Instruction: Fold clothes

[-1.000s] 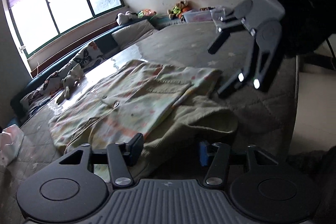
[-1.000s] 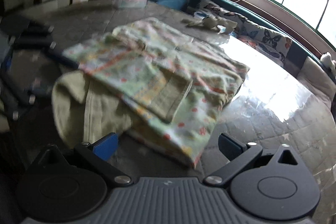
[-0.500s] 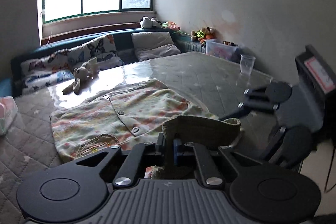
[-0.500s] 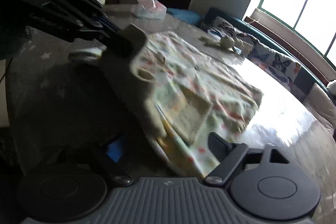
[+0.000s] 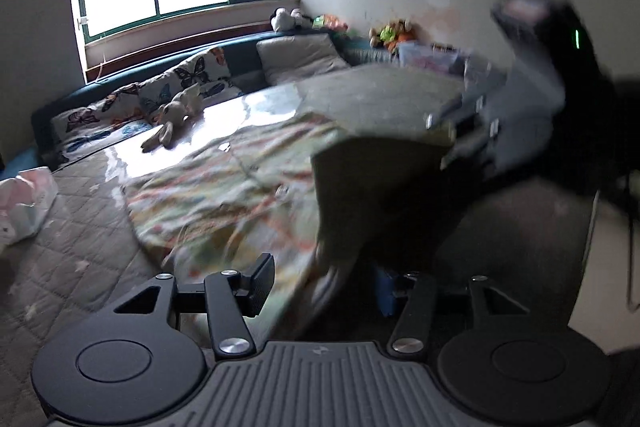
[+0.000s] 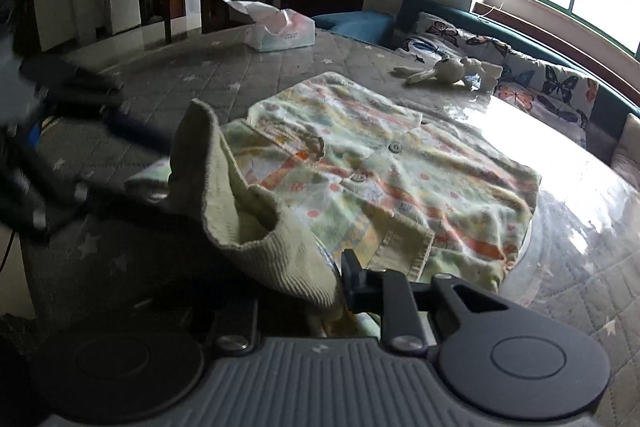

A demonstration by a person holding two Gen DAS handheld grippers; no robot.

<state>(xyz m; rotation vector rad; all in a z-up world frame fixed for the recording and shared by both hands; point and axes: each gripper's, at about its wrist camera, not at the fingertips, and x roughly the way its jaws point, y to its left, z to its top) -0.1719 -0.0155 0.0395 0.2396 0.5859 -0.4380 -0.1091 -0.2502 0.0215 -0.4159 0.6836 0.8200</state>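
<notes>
The ribbed olive sleeve [image 6: 256,227] is pinched in the right gripper [image 6: 304,291], while the left gripper [image 5: 324,275] is spread wide, the raised fabric only hanging between its fingers. A slip is judged possible, since one hold bears the soft, limp cloth. Beyond, the printed, buttoned jacket [image 6: 392,163] is spread flat on the quilted table [image 6: 248,75].

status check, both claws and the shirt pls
Left claw open, nothing pinched. Right claw shut on olive lining of patterned shirt, corner lifted off the table. Plush rabbit and tissue pack sit apart, not in the way.
</notes>
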